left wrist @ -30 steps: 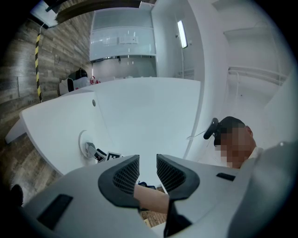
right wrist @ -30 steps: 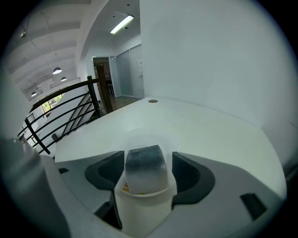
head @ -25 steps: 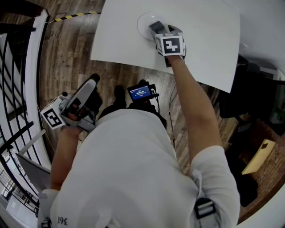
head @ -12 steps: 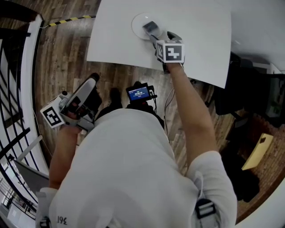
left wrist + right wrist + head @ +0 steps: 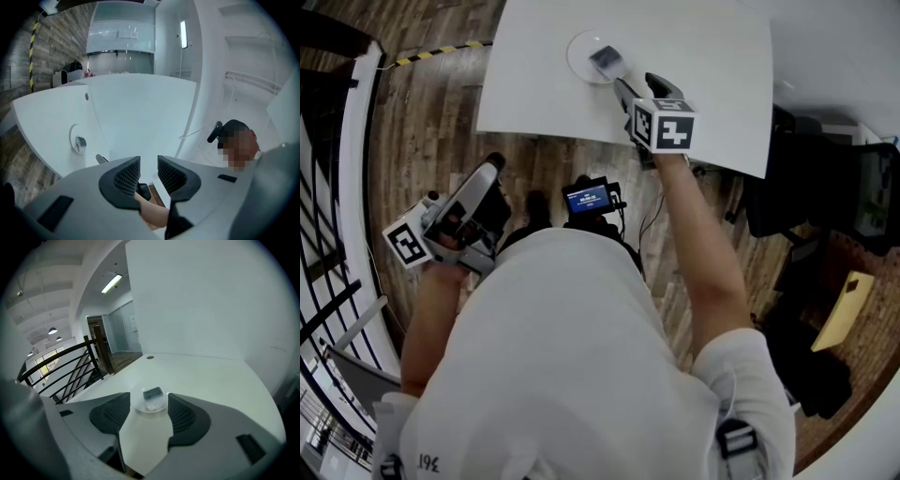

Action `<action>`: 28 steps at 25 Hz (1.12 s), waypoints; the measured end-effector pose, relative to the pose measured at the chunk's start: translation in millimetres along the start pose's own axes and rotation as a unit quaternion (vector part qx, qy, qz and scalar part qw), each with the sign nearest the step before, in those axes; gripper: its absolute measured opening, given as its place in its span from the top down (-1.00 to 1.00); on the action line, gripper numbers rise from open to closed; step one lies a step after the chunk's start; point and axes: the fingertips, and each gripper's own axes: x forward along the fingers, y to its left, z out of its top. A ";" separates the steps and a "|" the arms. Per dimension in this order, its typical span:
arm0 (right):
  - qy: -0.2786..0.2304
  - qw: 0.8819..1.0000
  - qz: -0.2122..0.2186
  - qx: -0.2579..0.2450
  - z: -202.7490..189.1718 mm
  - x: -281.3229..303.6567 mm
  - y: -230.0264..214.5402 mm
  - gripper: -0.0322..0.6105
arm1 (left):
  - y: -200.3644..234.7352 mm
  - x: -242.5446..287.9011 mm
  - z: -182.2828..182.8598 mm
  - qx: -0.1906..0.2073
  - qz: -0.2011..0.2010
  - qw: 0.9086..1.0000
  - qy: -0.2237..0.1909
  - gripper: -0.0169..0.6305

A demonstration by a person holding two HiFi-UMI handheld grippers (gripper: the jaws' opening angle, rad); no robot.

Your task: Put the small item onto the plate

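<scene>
Broadly, the white table (image 5: pixel 712 56) has bare surface on every side of the plate (image 5: pixel 579 56) except toward the person, where the plate sits close to the near edge, by the left corner. Wooden floor (image 5: pixel 431 103) lies open below that edge. The left gripper (image 5: pixel 492 169) is held over the floor, well clear of the table, jaws slightly apart and empty. The right gripper (image 5: pixel 645 89) hangs over the near edge just beside the plate, jaws apart and just closing on nothing. The small item (image 5: pixel 605 60) lies on the plate.
</scene>
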 end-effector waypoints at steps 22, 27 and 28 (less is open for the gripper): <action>-0.159 0.982 0.047 0.089 83.6 -135.0 65.1 0.89 | -14.3 -1.5 3.3 0.004 -0.014 1.000 0.004 0.59; -0.171 0.977 0.072 0.103 90.8 -155.8 88.1 0.89 | -16.3 -1.3 6.4 0.005 -0.020 1.000 0.011 0.59; -0.173 0.976 0.080 0.108 91.4 -159.5 92.5 0.89 | -17.0 -0.6 6.5 0.005 -0.022 1.000 0.012 0.59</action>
